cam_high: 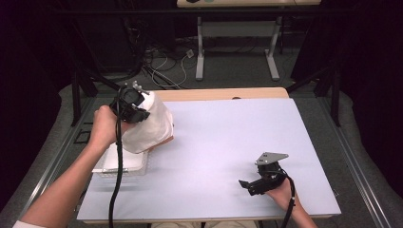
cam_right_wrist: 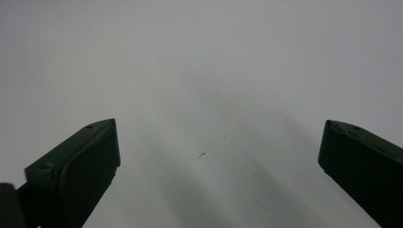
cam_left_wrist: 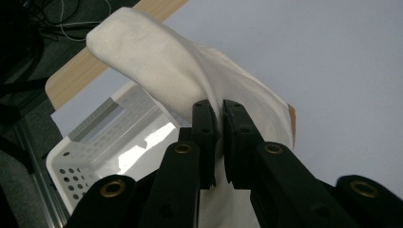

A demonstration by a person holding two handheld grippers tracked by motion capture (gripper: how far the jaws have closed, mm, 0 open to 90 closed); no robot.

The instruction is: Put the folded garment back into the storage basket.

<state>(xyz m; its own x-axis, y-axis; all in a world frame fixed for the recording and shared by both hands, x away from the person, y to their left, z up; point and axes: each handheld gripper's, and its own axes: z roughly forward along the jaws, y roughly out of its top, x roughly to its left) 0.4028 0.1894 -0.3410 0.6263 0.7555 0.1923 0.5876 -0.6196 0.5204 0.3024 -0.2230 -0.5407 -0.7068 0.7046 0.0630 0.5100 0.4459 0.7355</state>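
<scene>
The white cloth (cam_high: 151, 124) hangs above the table's (cam_high: 228, 137) left edge, over the white perforated basket (cam_high: 124, 164), possibly brushing its rim. Your left gripper (cam_left_wrist: 219, 124) pinches a fold of it. Your right gripper (cam_high: 248, 185) rests near the front right corner, jaws wide.

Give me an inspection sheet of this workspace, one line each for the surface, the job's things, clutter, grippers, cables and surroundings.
Surface: pale table top, wooden strip along the far edge.
Job's things: white cloth lifted above a white perforated basket at the table's left edge.
Clutter: nothing seen.
Grippers: left hand-held gripper shut on the cloth; right hand-held gripper open, low over bare table, nothing between its jaws.
Cables: one black cable trails from the left gripper along the forearm; loose wires lie on the floor beyond.
Surroundings: dark curtains, another table's legs behind.
</scene>
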